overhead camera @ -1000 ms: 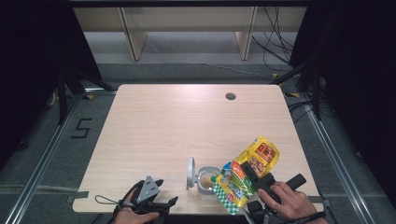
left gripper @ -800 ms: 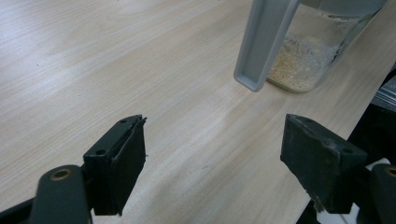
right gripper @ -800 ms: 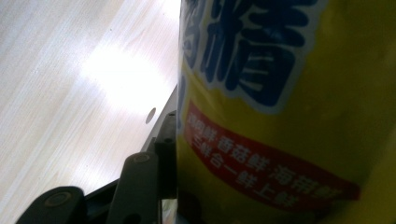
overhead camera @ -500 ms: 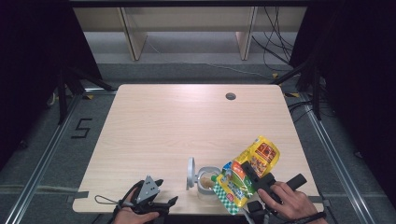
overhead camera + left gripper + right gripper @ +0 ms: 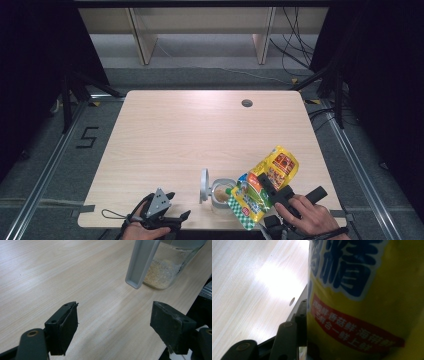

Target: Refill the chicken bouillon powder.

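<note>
A yellow printed pouch (image 5: 264, 186) hangs tilted over a clear jar (image 5: 221, 194) near the table's front edge, its lower end at the jar's mouth. My right gripper (image 5: 267, 186) is shut on the pouch; in the right gripper view the pouch (image 5: 367, 302) presses against the left jaw. The jar (image 5: 165, 267) holds pale granules, and its grey lid (image 5: 141, 262) stands flipped open on the left side. My left gripper (image 5: 165, 212) rests at the front edge, left of the jar, open with nothing between its fingers (image 5: 65, 327).
The wooden table (image 5: 190, 135) has a small round hole (image 5: 247, 103) at the back right. Shelving stands beyond the far edge, with cables on the floor at the right.
</note>
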